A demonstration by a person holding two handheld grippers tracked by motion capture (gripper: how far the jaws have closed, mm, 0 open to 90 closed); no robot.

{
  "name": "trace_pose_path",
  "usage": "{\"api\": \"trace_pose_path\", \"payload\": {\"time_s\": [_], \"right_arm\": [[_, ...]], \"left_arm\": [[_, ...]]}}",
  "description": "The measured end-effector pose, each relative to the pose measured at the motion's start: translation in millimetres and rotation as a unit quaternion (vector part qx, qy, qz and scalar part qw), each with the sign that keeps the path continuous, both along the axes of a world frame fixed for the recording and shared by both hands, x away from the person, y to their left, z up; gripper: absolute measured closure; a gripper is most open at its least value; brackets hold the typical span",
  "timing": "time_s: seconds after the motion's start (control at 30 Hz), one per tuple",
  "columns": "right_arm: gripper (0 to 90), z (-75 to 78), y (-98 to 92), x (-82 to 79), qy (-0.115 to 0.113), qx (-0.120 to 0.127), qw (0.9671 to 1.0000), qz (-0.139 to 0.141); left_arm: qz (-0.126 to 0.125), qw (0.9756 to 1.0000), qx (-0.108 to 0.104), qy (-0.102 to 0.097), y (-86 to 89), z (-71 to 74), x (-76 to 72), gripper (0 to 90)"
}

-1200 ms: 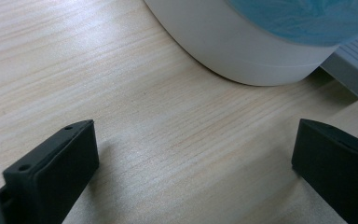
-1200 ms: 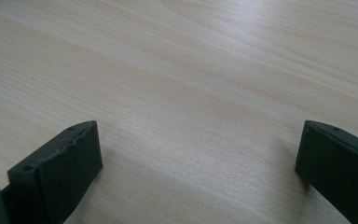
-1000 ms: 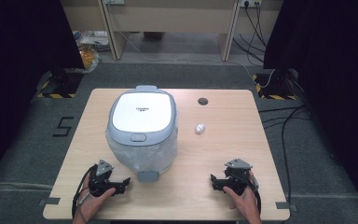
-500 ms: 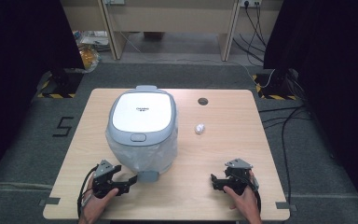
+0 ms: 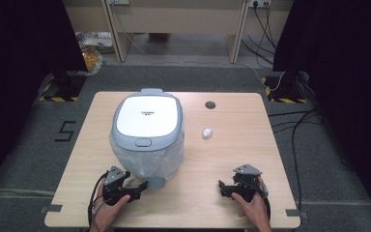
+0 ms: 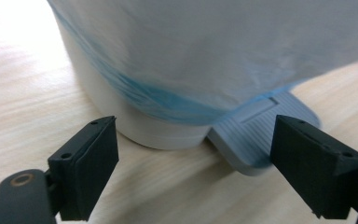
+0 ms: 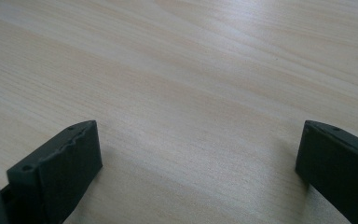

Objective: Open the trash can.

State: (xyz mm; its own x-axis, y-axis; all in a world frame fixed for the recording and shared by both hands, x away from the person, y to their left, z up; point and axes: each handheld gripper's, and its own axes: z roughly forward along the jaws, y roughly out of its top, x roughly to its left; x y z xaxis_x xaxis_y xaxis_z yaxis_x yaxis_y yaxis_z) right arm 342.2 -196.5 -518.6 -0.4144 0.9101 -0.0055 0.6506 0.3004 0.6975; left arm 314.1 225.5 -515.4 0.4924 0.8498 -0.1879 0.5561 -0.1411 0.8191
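Left gripper (image 5: pixel 143 186), jaws wide and empty, faces the bagged white bin's grey ribbed pedal (image 6: pixel 261 135) at one o'clock; right gripper (image 5: pixel 221 187) gapes empty over bare tabletop (image 7: pixel 191 70).

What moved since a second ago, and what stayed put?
The left gripper slid right along the table, toward the grey pedal at the foot of the bin. Its jaws are open and hold nothing. The right gripper, the bin and the small white thing stayed where they were.
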Motion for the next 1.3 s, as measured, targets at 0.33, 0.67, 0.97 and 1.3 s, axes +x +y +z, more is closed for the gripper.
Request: {"api": "trace_pose_path", "payload": {"time_s": [0.33, 0.67, 0.97, 1.3], "right_arm": [[0.1, -0.1, -0.1, 0.0, 0.000, -0.001, 1.0000, 0.001], [0.1, -0.2, -0.1, -1.0, -0.001, 0.001, 1.0000, 0.000], [0.1, -0.2, -0.1, -1.0, -0.001, 0.000, 1.0000, 0.001], [0.1, -0.2, -0.1, -1.0, -0.001, 0.000, 1.0000, 0.000]], "left_arm": [[0.029, 0.9991, 0.021, 0.021, -3.8, -4.0, 5.8, 0.0], [0.040, 0.9986, 0.029, 0.020, -7.0, -6.8, 3.7, 0.0], [0.036, 0.9978, 0.051, 0.023, -10.9, -7.0, 7.4, 0.0], [0.038, 0.9966, 0.070, 0.020, -14.2, -6.8, 13.0, 0.0]]}}
